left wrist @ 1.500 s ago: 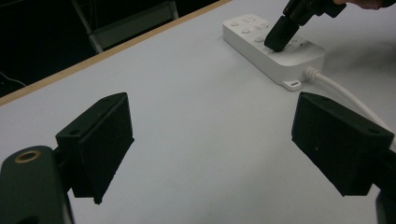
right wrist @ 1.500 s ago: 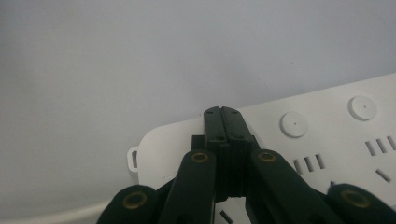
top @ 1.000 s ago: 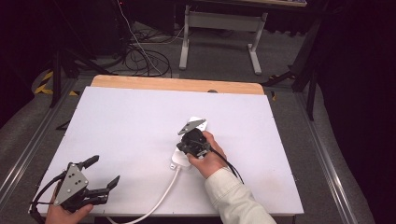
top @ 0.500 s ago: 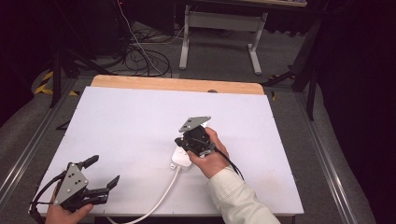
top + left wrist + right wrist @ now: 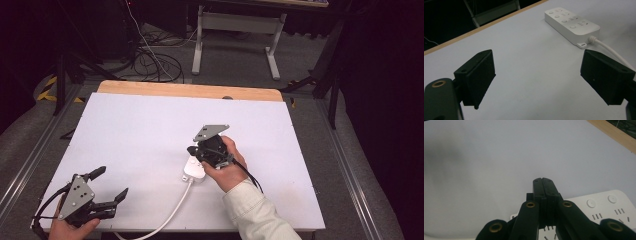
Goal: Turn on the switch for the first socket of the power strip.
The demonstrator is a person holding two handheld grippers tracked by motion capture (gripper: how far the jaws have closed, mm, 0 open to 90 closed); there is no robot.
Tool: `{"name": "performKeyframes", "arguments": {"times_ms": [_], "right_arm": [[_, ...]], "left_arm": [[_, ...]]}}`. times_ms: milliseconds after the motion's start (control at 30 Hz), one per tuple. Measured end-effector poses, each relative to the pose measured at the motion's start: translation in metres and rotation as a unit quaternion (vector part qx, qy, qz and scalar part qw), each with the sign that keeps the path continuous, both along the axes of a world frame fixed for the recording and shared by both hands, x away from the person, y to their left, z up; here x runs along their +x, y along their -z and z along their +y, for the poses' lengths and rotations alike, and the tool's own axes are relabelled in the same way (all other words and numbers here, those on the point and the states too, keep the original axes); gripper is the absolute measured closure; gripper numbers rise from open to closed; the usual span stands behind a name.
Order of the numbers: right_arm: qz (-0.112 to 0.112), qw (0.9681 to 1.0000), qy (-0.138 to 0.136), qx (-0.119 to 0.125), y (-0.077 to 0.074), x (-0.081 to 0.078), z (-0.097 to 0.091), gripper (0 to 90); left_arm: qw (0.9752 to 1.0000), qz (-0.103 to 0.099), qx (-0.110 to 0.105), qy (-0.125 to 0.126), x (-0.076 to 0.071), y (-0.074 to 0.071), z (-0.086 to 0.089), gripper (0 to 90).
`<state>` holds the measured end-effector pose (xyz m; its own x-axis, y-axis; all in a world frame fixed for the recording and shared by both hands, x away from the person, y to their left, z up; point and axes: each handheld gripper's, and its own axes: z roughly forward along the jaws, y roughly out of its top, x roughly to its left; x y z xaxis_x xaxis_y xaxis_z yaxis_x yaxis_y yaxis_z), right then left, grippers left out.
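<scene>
White power strip under my closed right tongs, left tongs open and idle.
I see the strip lying flat mid-tabletop, right tongs shut on nothing just above its buttons; I judge a crooked push could skid it, or its cord could snag my sleeve.

No words, brand names or numbers can be read anywhere. The white plastic power strip on the white bench bears only round buttons and plain socket slots, with no legible markings.
</scene>
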<state>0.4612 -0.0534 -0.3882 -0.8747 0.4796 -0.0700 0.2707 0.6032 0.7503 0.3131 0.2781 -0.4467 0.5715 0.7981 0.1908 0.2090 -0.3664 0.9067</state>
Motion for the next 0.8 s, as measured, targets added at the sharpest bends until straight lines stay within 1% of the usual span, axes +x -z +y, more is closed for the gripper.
{"name": "performKeyframes", "arguments": {"times_ms": [33,67,167,300,333,433,500,567,700,733,800], "right_arm": [[0.0,1.0,-0.001,0.003,-0.001,-0.001,-0.001,82.9],[-0.003,1.0,-0.002,0.005,-0.002,-0.002,-0.002,79.5],[-0.01,0.9998,-0.002,0.016,-0.006,-0.005,-0.006,65.5],[-0.016,0.9994,0.0,0.031,-0.012,-0.009,-0.014,51.7],[-0.017,0.9993,0.001,0.034,-0.013,-0.01,-0.016,48.0],[-0.033,0.9984,0.001,0.045,-0.018,-0.015,-0.023,38.8],[-0.039,0.9976,0.002,0.057,-0.021,-0.018,-0.029,34.8],[-0.042,0.9972,0.002,0.062,-0.023,-0.02,-0.034,32.4],[-0.041,0.9963,0.001,0.076,-0.025,-0.026,-0.046,27.6],[-0.041,0.9962,0.0,0.077,-0.025,-0.028,-0.048,26.4],[-0.044,0.9961,0.002,0.076,-0.024,-0.031,-0.054,24.8]], "left_arm": [[1.0,0.0,-0.001,-0.001,0.0,0.0,0.0,13.0],[1.0,0.001,-0.003,-0.001,0.0,0.0,0.001,13.0],[1.0,0.004,-0.008,0.001,0.0,0.0,0.001,13.0],[0.9998,0.007,-0.019,0.0,0.0,0.0,0.003,12.9],[0.9999,0.005,-0.016,0.0,0.0,-0.001,0.003,12.9],[0.9999,0.006,-0.016,-0.001,0.0,-0.001,0.003,12.9],[0.9999,0.006,-0.015,-0.001,0.0,-0.001,0.003,13.0],[0.9998,0.006,-0.018,-0.001,0.0,-0.001,0.003,12.9],[0.9996,0.011,-0.027,0.0,0.0,-0.001,0.004,12.9],[0.9996,0.01,-0.026,-0.001,0.001,-0.001,0.005,12.9],[0.9993,0.012,-0.034,-0.001,0.0,-0.001,0.005,13.0]]}}
